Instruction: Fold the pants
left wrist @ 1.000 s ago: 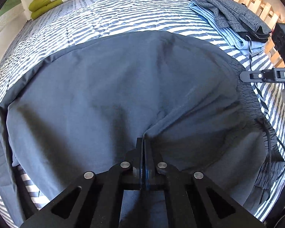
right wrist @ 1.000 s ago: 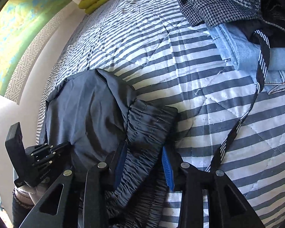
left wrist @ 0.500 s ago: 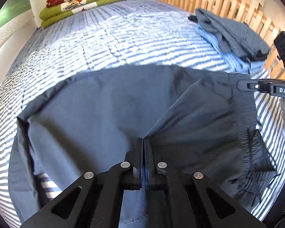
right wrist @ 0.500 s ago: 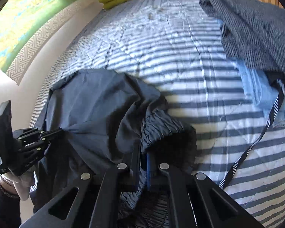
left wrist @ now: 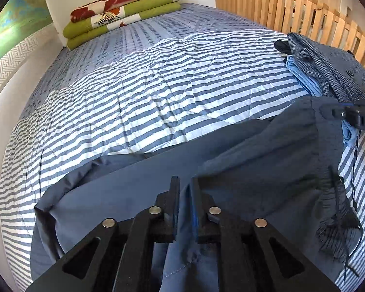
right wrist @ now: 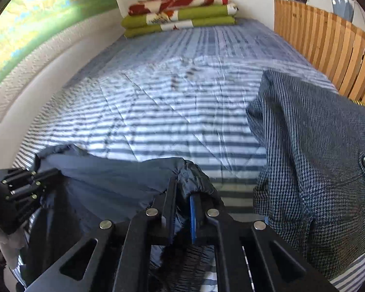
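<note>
Pants now hang lifted off the striped bed, bunched nearer than a second ago; left claw and right claw each clench fabric, ready for folding over.

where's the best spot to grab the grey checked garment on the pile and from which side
Probably the loose corner of the grey checked garment that hangs toward the dark pants. Come from the open striped bedspread side: that edge droops free, while the wooden slats crowd the far side.

Right gripper pinching the dark pants' gathered waistband above the striped bedspread, checked garment alongside.
</note>
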